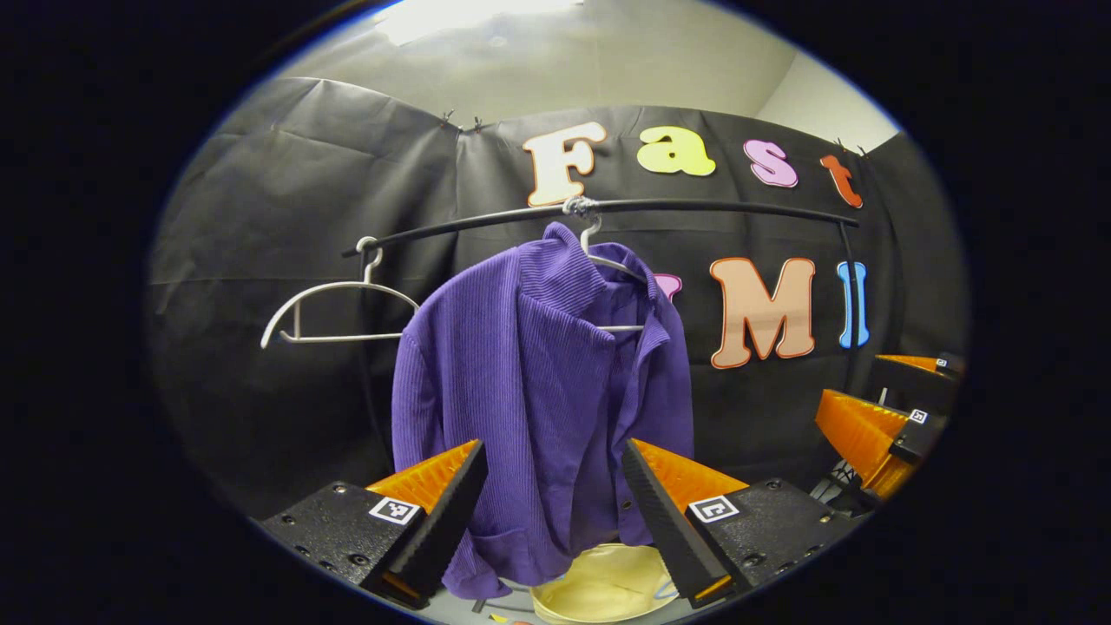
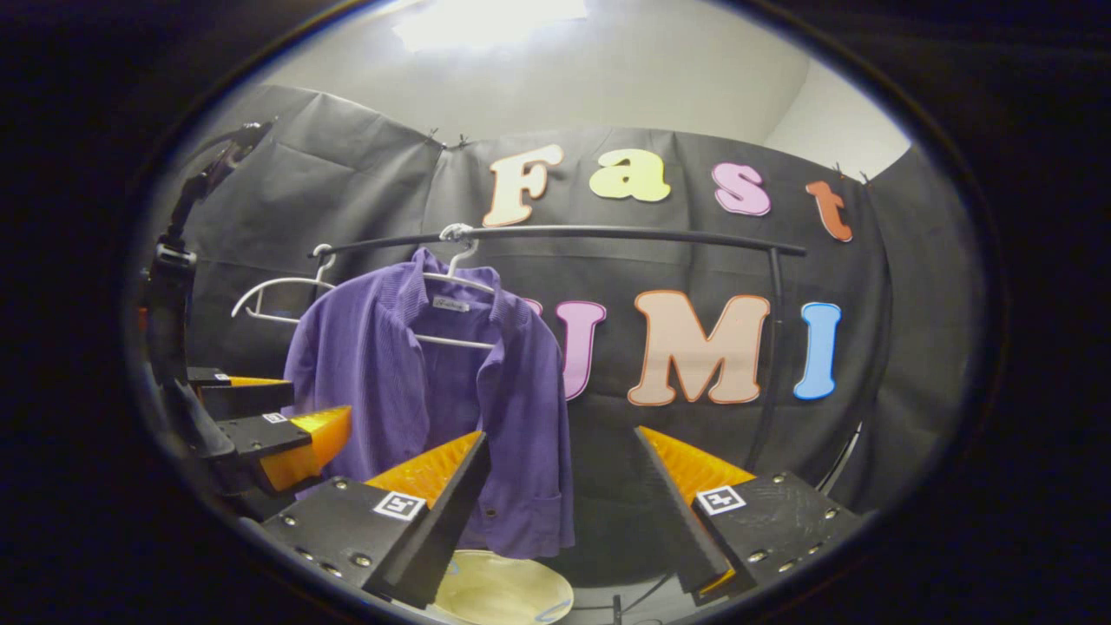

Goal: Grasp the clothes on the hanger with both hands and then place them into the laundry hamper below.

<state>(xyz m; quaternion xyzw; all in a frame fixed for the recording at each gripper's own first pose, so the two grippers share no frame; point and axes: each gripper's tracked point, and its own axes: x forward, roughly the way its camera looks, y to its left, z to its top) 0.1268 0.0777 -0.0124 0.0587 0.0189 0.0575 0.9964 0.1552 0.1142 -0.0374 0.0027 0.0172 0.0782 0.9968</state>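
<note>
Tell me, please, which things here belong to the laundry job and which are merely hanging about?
Part of the job:
purple shirt
its white hanger
pale yellow hamper below
left gripper, open
right gripper, open

Merely there:
empty white hanger
black rail

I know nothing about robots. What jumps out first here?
A purple shirt hangs from a white hanger on a black rail, with an empty hanger beside it. In front, each tool's orange fingers stand open: left tool, right tool. A pale yellow hamper waits below.
</note>
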